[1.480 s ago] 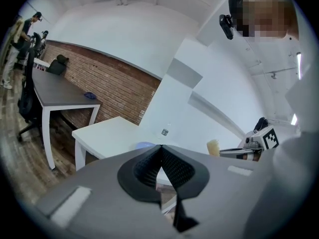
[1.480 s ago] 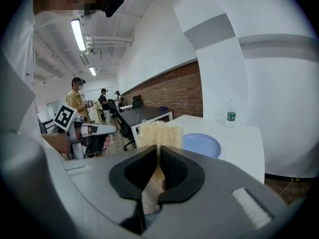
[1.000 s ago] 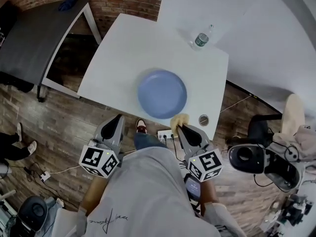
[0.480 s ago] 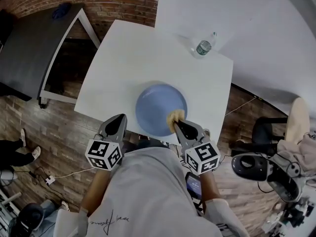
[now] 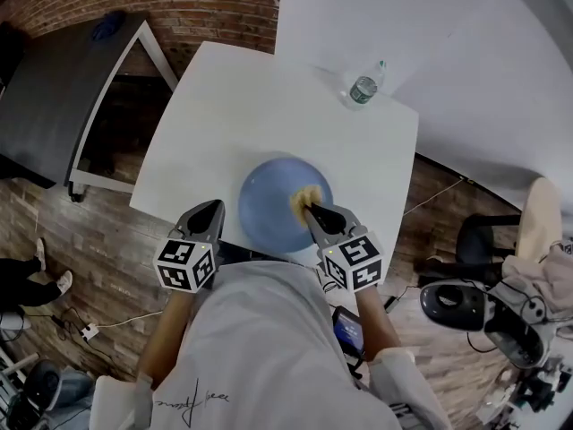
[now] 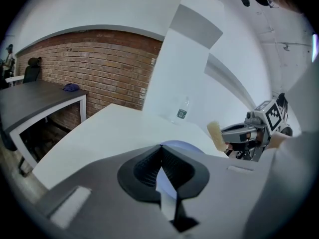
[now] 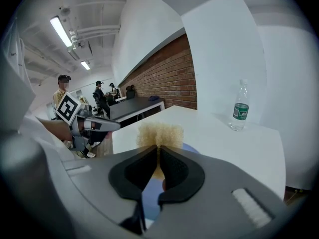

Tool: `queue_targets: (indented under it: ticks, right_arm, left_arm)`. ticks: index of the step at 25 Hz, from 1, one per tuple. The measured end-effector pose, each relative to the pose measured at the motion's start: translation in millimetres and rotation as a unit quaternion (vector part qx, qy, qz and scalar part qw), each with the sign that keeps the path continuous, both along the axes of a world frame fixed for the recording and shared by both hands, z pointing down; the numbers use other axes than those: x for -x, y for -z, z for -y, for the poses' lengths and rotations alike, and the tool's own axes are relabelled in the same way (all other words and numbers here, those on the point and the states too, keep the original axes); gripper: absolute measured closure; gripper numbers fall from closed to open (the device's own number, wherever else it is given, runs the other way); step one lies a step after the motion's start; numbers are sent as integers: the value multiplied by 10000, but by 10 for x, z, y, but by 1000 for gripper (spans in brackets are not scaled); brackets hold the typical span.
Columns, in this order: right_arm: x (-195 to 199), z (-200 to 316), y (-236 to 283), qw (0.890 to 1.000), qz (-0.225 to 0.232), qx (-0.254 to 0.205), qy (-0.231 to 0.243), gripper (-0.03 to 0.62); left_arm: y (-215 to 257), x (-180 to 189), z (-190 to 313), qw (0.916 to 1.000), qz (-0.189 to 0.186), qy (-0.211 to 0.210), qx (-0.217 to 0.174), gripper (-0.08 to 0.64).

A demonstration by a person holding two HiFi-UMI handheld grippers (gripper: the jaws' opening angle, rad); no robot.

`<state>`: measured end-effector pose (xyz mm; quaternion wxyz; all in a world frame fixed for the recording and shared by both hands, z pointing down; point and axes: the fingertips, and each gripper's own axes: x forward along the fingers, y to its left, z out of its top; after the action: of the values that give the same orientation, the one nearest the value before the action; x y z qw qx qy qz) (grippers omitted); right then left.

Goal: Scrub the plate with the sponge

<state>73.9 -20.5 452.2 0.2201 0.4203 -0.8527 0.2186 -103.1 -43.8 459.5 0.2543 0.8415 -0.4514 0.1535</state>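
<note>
No legible text; bottle label (image 5: 363, 89) unreadable.

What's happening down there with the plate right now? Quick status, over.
Right gripper shut on sponge, over the blue plate. Left gripper shut, empty, beside the plate. Water bottle stands well clear; nothing in the way.

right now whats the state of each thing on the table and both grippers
plate: flat on the white table, right side up
sponge: pinched in the right gripper, over the plate; contact unclear
water bottle: upright, cap on
left gripper: shut, empty
right gripper: shut on sponge
</note>
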Motion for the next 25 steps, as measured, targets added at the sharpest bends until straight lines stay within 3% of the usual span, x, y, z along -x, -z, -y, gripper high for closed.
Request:
queue_targets:
  ticks: [13,25]
  right_arm:
    - [-20,206,-474,9968,-518,582,163,565]
    - [-60,333,-945,9900,-900,1091,11,564]
  left_arm:
    - [-394,-174,247,9980,189,-346,485,538]
    - [-933,-306,301,9901,506,-586,1173,443]
